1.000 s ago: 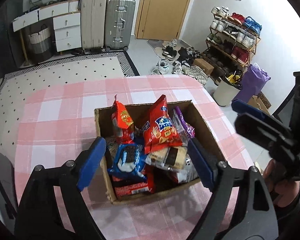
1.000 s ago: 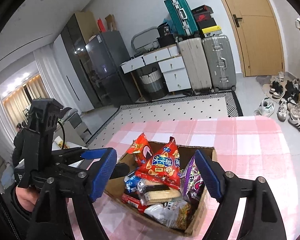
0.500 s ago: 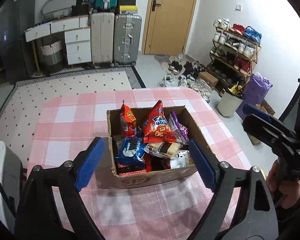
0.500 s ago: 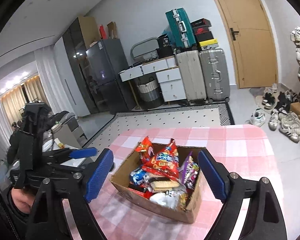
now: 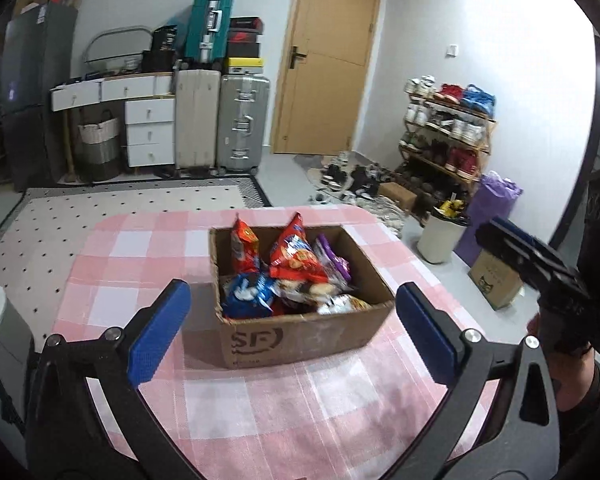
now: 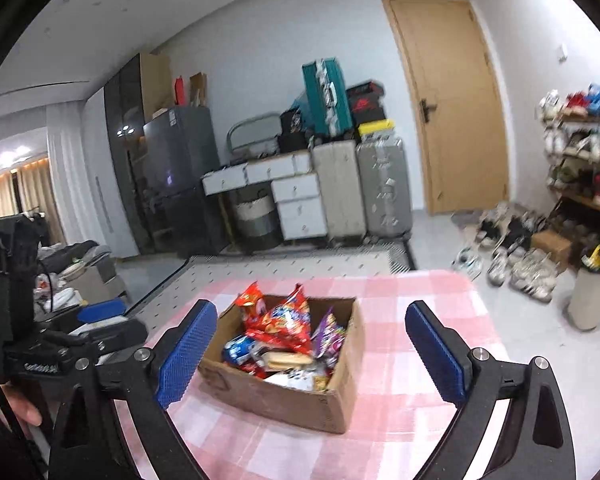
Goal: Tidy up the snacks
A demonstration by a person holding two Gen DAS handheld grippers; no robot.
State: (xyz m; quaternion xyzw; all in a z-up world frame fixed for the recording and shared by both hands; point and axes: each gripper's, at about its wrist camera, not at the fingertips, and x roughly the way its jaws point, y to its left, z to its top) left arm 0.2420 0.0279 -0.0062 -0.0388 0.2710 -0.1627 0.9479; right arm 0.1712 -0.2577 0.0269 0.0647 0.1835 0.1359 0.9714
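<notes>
A cardboard box stands on the pink checked tablecloth, holding several snack packs: red chip bags, a blue biscuit pack, a purple pack. The box also shows in the right wrist view. My left gripper is open and empty, held back in front of the box. My right gripper is open and empty, also back from the box; it appears at the right edge of the left wrist view.
The table edge drops to the floor on the right. Suitcases, white drawers, a door, a shoe rack and a bin stand around the room.
Both grippers have pulled back and up from the box, which now looks smaller and farther. Both stay open and empty. The snacks in the box have not moved.
</notes>
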